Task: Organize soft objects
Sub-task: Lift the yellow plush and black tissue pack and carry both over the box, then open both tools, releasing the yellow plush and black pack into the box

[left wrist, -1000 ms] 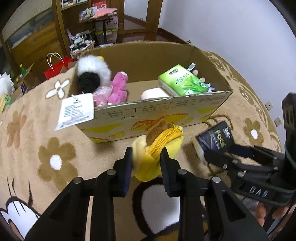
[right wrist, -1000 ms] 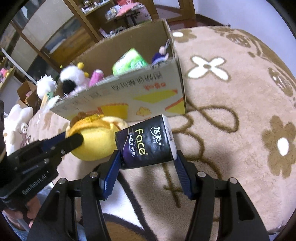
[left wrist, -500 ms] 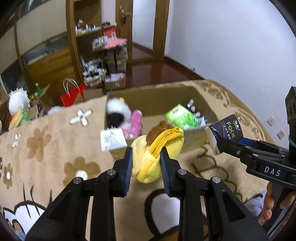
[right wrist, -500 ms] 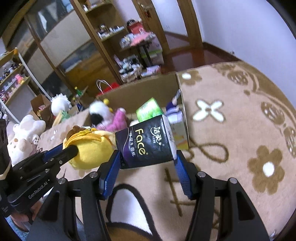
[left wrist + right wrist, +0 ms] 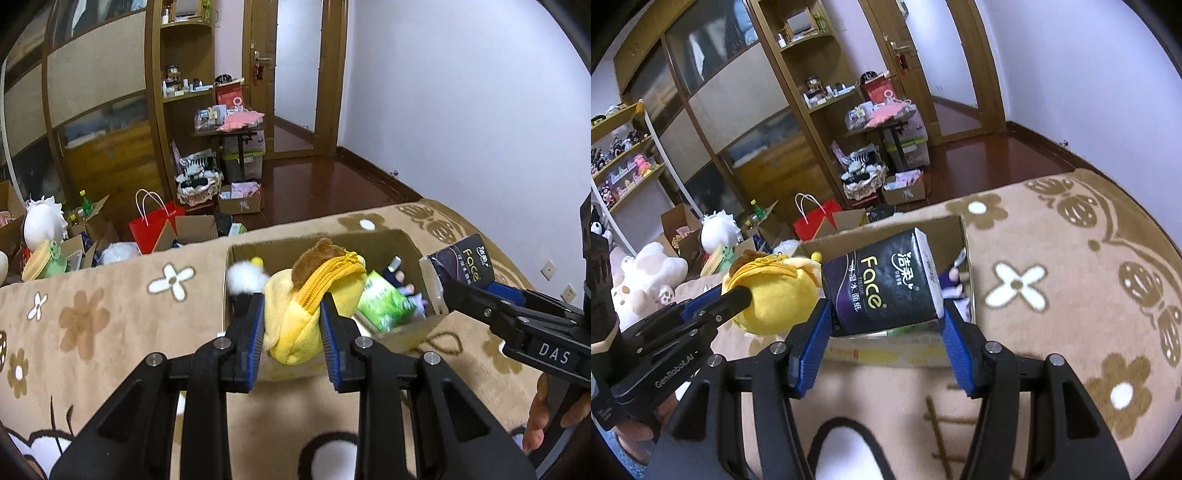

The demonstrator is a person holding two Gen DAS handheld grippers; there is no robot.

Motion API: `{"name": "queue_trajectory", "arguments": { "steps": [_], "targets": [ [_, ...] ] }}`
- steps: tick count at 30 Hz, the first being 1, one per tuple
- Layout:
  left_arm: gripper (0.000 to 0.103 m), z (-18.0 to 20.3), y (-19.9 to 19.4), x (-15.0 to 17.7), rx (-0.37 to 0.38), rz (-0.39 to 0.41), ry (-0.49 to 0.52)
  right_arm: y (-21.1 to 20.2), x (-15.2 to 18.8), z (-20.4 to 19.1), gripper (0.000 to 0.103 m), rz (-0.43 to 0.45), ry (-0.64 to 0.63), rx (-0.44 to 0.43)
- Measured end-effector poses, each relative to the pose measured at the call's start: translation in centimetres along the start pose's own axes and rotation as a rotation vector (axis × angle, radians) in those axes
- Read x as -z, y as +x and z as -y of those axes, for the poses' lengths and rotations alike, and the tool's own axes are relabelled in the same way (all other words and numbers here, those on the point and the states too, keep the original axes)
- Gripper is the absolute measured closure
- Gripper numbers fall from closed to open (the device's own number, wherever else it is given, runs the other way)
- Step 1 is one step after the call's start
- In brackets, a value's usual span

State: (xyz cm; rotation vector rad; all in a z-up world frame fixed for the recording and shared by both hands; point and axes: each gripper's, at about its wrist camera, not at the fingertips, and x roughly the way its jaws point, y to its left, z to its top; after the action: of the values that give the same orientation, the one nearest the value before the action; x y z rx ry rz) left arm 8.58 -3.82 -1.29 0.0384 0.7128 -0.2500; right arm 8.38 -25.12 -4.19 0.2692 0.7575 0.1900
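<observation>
My left gripper [image 5: 291,321] is shut on a yellow plush pouch [image 5: 314,299] with a zip and brown top, held in the air over the near side of an open cardboard box [image 5: 406,243]. My right gripper [image 5: 884,325] is shut on a dark "Face" tissue pack [image 5: 882,284], also raised above the box [image 5: 955,225]. In the box lie a green tissue pack [image 5: 384,302], a white and black plush [image 5: 243,280] and a small purple toy [image 5: 955,275]. The pouch shows at the left in the right wrist view [image 5: 775,291]; the tissue pack shows at the right in the left wrist view [image 5: 461,266].
The box stands on a beige flower-patterned blanket [image 5: 110,314]. Beyond its far edge are a red paper bag [image 5: 155,225], cardboard boxes, plush toys [image 5: 646,273], wooden shelves [image 5: 177,92] and a cluttered small table [image 5: 236,129]. A white wall [image 5: 461,110] is to the right.
Both grippers have risen high with their loads: the box was close and filled the views, and now it sits small and below the pouch and tissue pack.
</observation>
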Motion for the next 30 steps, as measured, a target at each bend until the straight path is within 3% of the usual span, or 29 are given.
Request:
{"name": "queue_trajectory", "arguments": {
  "steps": [11, 25, 28, 30],
  "targets": [
    [0.075, -0.2, 3.4, -0.7, 0.003, -0.012, 0.009, 2.1, -1.6, 0.0, 0.041, 0.055, -0.047, -0.014],
    [0.067, -1.0, 7.2, 0.4, -0.003, -0.146, 0.006, 6.4, -0.6, 1.3, 0.040, -0.035, -0.030, -0.028],
    [0.060, -1.0, 7.2, 0.4, -0.005, -0.149, 0.000, 6.7, -0.3, 1.3, 0.039, -0.037, -0.030, -0.042],
    [0.049, -1.1, 7.2, 0.3, -0.017, -0.146, -0.004, 6.9, -0.2, 1.2, 0.039, -0.046, -0.035, -0.038]
  ]
}}
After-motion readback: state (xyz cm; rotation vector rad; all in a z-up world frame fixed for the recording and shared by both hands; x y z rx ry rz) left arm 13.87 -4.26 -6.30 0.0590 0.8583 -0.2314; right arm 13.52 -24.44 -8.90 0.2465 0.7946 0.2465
